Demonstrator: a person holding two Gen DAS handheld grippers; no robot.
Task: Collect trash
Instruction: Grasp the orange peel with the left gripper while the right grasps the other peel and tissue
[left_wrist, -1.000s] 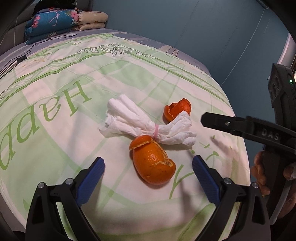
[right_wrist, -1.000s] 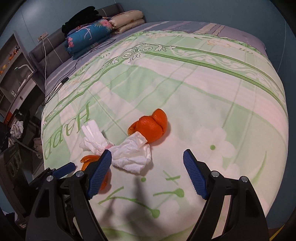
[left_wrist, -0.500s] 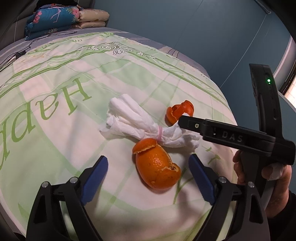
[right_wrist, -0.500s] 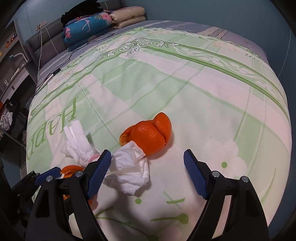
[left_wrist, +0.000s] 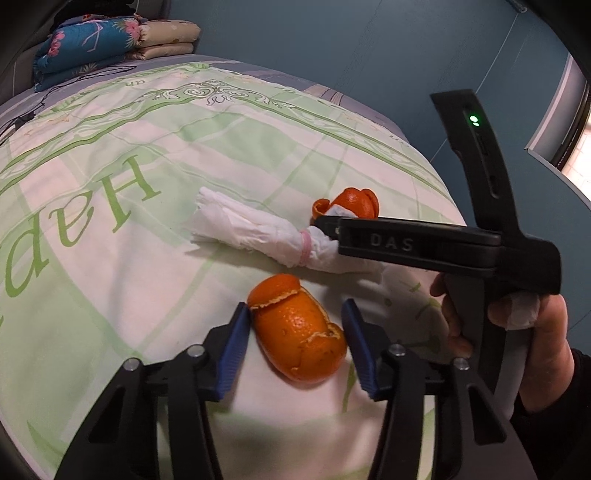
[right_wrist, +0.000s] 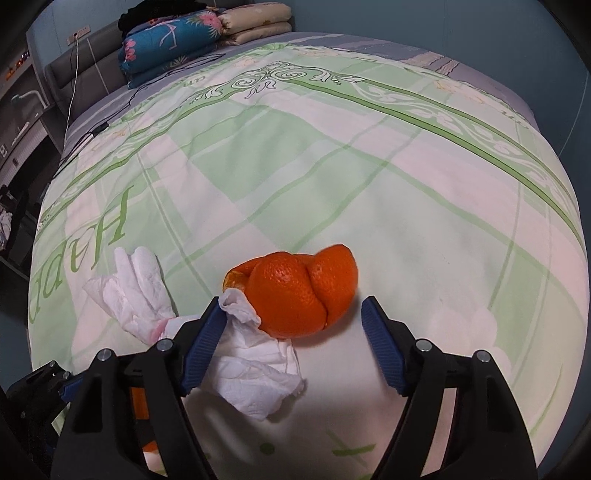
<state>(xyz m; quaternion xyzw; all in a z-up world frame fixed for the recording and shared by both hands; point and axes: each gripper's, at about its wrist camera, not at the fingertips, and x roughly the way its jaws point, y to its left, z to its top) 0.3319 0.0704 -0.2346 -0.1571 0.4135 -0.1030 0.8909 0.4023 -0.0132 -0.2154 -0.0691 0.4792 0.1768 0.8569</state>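
Two pieces of orange peel and a white tissue lie on a green and white bedspread. In the left wrist view the near orange peel (left_wrist: 299, 332) sits between the blue pads of my left gripper (left_wrist: 297, 325), which is open around it; the left pad touches the peel. The tissue (left_wrist: 266, 232), tied with a pink band, lies just beyond. My right gripper (right_wrist: 293, 321) is open around the far orange peel (right_wrist: 295, 291), and its left pad touches the tissue (right_wrist: 255, 365). That peel also shows in the left wrist view (left_wrist: 354, 203), partly hidden by the right gripper's body.
The bedspread (right_wrist: 332, 177) covers a bed with folded blankets and pillows (right_wrist: 199, 33) at the far end. A cable (right_wrist: 77, 77) runs along the headboard side. A blue wall (left_wrist: 332, 44) stands behind the bed. The bed's edge curves close on the right.
Both grippers have moved forward and down. The left one now straddles the near peel with narrower jaws, and the right one straddles the far peel.
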